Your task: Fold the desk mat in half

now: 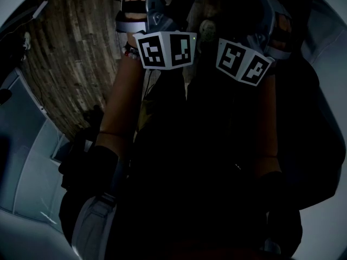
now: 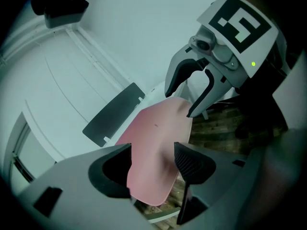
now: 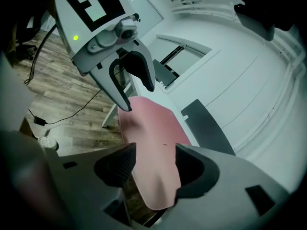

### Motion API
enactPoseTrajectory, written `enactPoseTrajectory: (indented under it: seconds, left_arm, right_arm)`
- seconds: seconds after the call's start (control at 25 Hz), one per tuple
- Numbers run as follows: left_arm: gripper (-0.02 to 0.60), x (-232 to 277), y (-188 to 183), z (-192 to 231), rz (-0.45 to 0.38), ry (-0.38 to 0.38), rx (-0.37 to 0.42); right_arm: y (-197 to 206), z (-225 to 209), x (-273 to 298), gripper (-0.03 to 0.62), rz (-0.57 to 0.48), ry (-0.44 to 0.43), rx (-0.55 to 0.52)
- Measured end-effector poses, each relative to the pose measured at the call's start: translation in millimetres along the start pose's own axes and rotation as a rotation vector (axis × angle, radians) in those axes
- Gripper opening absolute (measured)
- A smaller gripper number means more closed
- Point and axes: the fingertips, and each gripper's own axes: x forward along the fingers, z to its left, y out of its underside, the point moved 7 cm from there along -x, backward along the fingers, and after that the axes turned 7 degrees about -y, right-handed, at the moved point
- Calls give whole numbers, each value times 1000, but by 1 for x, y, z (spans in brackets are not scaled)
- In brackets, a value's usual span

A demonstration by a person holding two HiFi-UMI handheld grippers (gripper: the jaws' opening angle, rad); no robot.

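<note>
The left hand-held gripper (image 2: pixel 152 151) and right hand-held gripper (image 3: pixel 154 152) gape wide over the pink desk mat (image 2: pixel 156 123). The head view is too dark to show it.

dark panel (image 2: pixel 113 112) just beside desk mat (image 2: pixel 153 147), right tool (image 2: pixel 178 104) over far end

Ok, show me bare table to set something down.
Narrow white tabletop strip between pink desk mat and dark flat panel; the white surface beyond the panel also looks bare. Crowded at the mat's near edge, where the open left gripper and right gripper hover.
</note>
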Motion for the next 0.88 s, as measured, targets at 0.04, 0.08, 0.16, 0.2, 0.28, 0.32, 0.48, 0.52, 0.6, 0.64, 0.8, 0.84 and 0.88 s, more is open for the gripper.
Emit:
enactPoseTrajectory:
  seconds: [0.04,0.08,0.16,0.2,0.28,0.32,0.48,0.52,0.6,0.64,0.8,0.84,0.88]
  left_arm:
    - [276,2,5,-3,6,-10,-2]
    - [276,4,9,-5,12,-18,-3]
    - [276,9,17,-11,27,-24,-2]
    - [277,12,21,-14,35,-26,0]
    - [277,17,27,-20,49,-30,3]
    - [278,18,31,-24,55,-30,7]
    - [278,22,47,-38,89,-32,47]
    - [278,24,49,-40,96,-38,57]
    - [276,27,51,-41,104,-56,63]
    - [278,28,51,-42,106,-62,59]
    - [278,37,55,-49,111,-75,45]
    - [278,39,56,-51,115,-83,46]
    - [279,40,56,-52,119,-95,50]
  right_arm:
    - [2,4,5,249,0,-4,-4]
    - [3,9,9,249,-1,-10,-6]
    - [7,16,17,249,-3,-20,-4]
    - [10,19,20,250,-2,-23,-4]
    - [17,24,25,252,7,-20,-4]
    - [20,28,27,252,12,-15,-4]
    - [29,41,32,256,18,21,-18]
    - [30,43,34,258,20,33,-27]
    - [33,44,36,262,26,51,-42]
    - [35,44,37,264,27,54,-47]
    - [44,49,46,264,31,56,-61]
    - [46,50,48,264,30,64,-64]
    - [49,50,50,264,31,72,-66]
